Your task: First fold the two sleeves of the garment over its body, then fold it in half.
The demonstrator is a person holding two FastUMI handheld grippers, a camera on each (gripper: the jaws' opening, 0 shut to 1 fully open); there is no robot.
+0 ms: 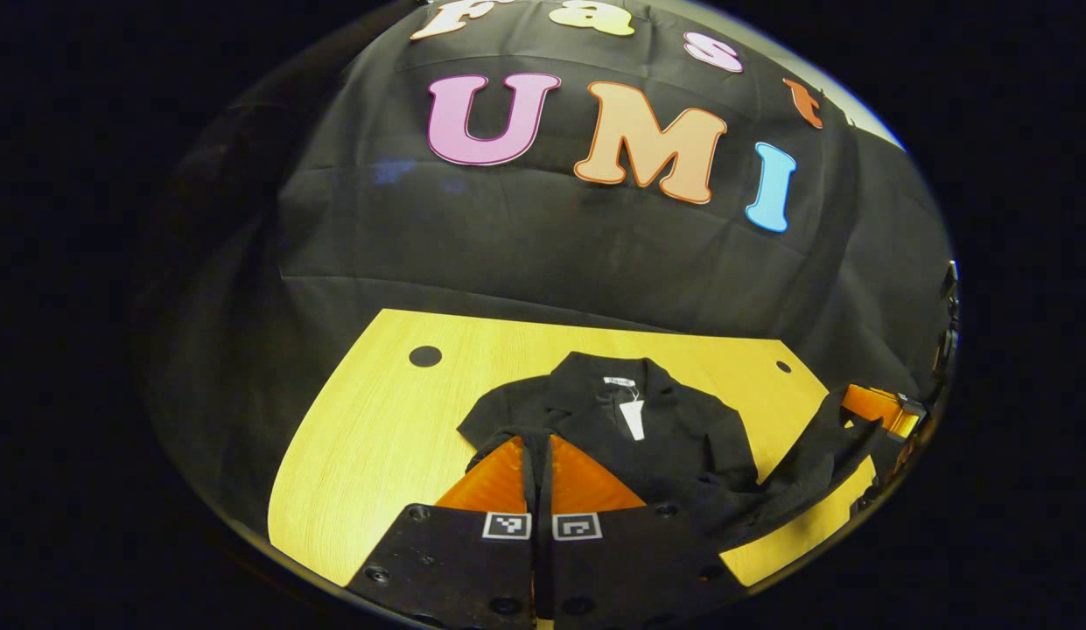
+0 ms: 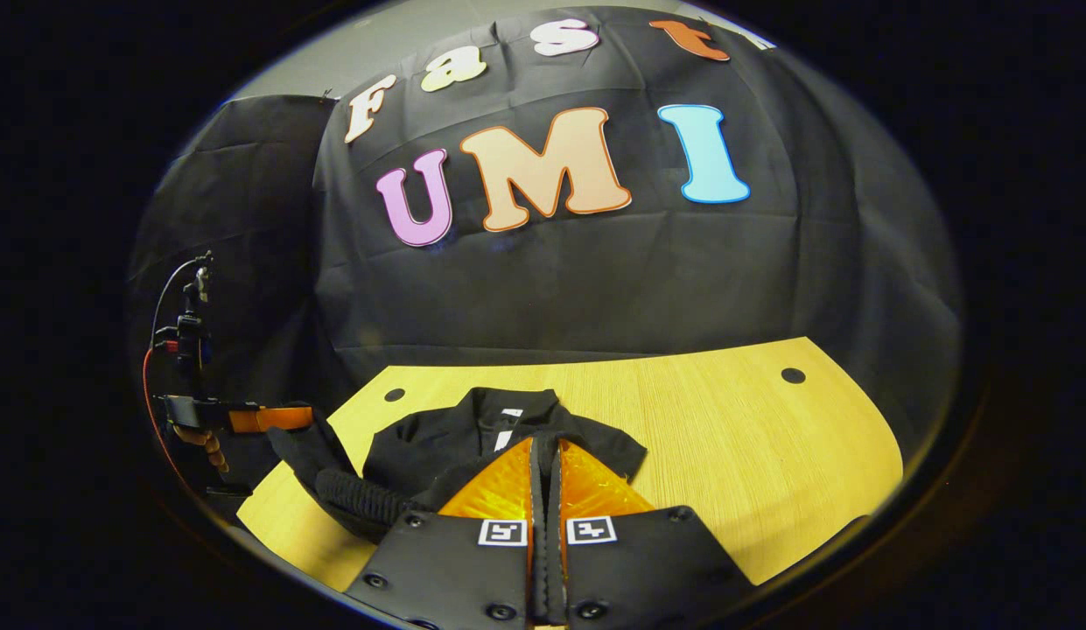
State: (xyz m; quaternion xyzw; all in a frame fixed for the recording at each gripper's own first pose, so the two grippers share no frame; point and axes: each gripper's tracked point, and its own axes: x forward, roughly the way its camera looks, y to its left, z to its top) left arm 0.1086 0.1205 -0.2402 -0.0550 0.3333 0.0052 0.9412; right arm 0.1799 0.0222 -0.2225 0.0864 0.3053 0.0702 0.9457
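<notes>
A black garment [image 1: 665,420] lies on the yellow wooden table [image 1: 376,420], collar and white tag [image 1: 632,418] at the far side. My left gripper [image 1: 538,437] is shut with a strip of the garment's near edge pinched between its fingers. In the left gripper view, the right gripper [image 1: 858,404] holds black fabric raised off the table at the right. In the right gripper view, the garment [image 2: 507,437] lies ahead and my right gripper [image 2: 547,442] is shut on its near edge. The left gripper [image 2: 280,418] is at the left, with fabric and a ribbed band [image 2: 359,499] hanging from it.
Black cloth walls the booth behind the table. The tabletop has round dark holes [image 1: 424,356] [image 2: 793,375] near its far corners. Bare wood [image 2: 753,420] stretches to the right of the garment. A hand [image 2: 201,437] holds the left gripper beyond the table's left edge.
</notes>
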